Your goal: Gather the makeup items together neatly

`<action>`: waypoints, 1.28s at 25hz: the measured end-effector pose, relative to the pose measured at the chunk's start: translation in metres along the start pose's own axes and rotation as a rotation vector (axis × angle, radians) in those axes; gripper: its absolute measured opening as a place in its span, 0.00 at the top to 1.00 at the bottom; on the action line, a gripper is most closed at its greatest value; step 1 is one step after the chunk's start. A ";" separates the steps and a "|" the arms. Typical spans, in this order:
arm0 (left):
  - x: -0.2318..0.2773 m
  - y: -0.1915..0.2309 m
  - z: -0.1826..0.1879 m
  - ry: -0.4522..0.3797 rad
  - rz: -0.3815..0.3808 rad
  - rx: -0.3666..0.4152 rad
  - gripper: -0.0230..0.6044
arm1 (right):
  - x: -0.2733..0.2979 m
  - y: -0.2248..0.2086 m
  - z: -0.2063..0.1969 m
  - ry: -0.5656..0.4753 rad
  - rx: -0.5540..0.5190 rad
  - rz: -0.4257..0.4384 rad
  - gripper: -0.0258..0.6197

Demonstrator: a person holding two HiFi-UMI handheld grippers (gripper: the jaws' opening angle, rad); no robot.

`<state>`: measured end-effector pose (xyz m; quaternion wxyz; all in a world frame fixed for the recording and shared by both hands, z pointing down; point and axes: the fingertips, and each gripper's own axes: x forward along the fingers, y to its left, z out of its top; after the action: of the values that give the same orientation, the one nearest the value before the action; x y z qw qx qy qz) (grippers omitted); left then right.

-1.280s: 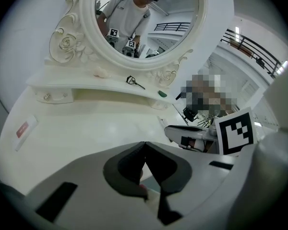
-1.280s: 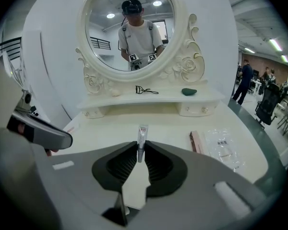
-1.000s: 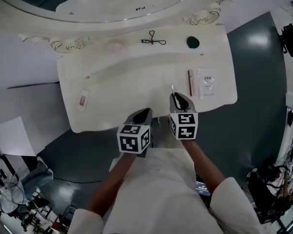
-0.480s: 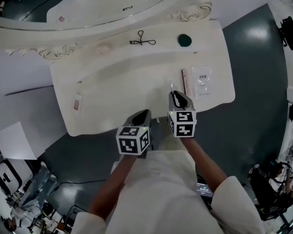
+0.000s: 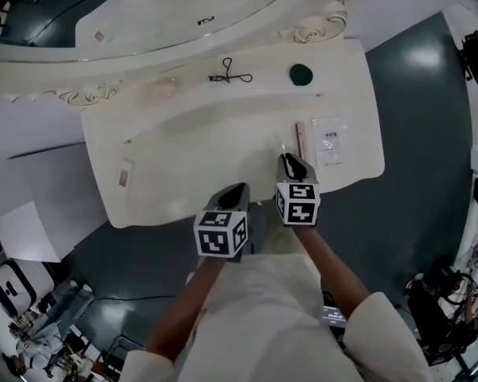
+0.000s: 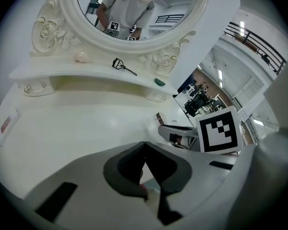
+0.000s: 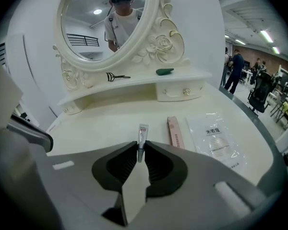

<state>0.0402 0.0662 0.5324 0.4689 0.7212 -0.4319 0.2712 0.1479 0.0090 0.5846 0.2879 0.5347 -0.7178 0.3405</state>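
Two grippers at dressing table [image 5: 191,150]: right gripper [image 7: 140,146] fingers pinch small tube [image 7: 143,131]; left gripper [image 6: 144,143] fingers pressed together.

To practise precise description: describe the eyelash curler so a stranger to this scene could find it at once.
Start at the oval mirror in its carved white frame; a narrow raised shelf runs just below it. The eyelash curler lies on that shelf, thin, black and wiry, unlike the rounded green item to its right.

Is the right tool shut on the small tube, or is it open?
Shut on it: the right tool clamps the small tube from both sides, its end sticking out ahead.
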 end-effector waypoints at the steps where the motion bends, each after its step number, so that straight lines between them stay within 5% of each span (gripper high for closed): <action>1: 0.002 0.000 -0.001 0.002 0.001 -0.001 0.95 | 0.002 -0.001 0.000 0.001 -0.001 0.000 0.89; 32: 0.015 -0.002 -0.007 0.035 0.012 -0.013 0.95 | 0.026 -0.015 -0.011 0.110 -0.020 -0.064 0.88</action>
<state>0.0490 0.0669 0.5465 0.4794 0.7106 -0.4297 0.2840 0.1562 0.0002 0.6140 0.3432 0.5349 -0.6868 0.3528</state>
